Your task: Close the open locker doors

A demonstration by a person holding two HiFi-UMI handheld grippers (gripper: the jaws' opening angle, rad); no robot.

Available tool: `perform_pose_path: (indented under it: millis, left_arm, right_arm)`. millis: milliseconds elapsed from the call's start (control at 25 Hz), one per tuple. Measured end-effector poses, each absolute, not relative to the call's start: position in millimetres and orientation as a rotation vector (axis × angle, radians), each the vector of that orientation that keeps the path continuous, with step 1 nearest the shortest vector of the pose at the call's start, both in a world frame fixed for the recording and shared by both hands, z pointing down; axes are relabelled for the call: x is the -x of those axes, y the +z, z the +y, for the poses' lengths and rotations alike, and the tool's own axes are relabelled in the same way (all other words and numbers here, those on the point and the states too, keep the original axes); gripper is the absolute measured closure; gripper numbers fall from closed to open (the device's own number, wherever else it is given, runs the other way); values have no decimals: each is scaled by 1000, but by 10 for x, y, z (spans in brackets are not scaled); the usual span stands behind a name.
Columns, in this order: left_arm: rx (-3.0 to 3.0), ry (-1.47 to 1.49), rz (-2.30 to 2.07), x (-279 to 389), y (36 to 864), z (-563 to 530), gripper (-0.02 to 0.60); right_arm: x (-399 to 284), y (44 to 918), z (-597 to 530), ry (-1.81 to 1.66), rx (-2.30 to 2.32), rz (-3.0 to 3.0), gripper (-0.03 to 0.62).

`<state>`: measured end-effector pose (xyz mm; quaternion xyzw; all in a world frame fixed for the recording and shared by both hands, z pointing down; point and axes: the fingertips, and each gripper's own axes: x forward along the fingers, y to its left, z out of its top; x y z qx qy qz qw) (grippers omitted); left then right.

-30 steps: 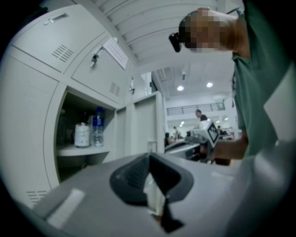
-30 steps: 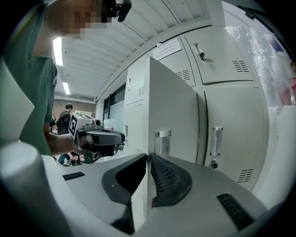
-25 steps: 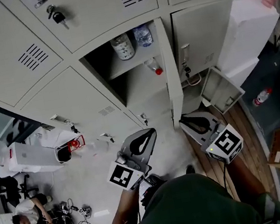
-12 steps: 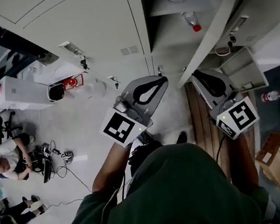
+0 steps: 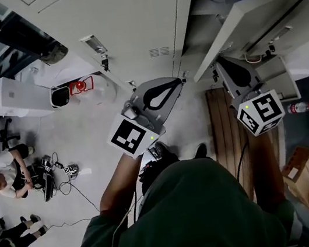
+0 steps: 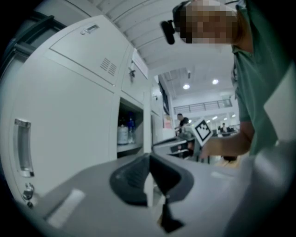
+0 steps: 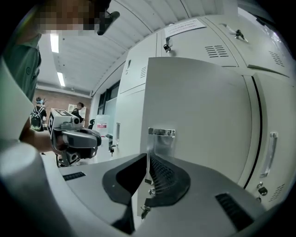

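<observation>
Plainly the closing step is in hand. The right tool has its jaws pressed together with nothing between them. Its tips sit just short of the outer face of the open locker door, near the free edge and just below the metal handle. Whether the tips touch the panel I cannot tell.

In the head view the door stands swung out from the cabinet, roughly edge-on. The right tool is on its outer side and the left tool on the other, in front of the closed lockers. The left tool is likewise closed and empty. Beyond its tips lies the open compartment with bottles on its shelf.

The next move, as I judge it, calls for a steady push of the right tool against the door's face. That push should sweep the door toward the compartment until the latch meets the frame, with the left tool held clear of the door's path.
</observation>
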<state>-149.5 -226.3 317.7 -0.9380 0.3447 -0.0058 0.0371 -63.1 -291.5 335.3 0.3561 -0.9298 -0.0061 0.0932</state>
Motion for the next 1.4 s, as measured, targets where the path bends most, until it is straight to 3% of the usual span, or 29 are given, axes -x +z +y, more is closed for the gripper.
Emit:
perform_pose_path:
  millis: [1400]
  left_arm:
    - [2952, -74, 1077, 2370, 3442, -2166, 577]
  right_arm:
    - [1118, 3530, -3910, -4, -1343, -2587, 580]
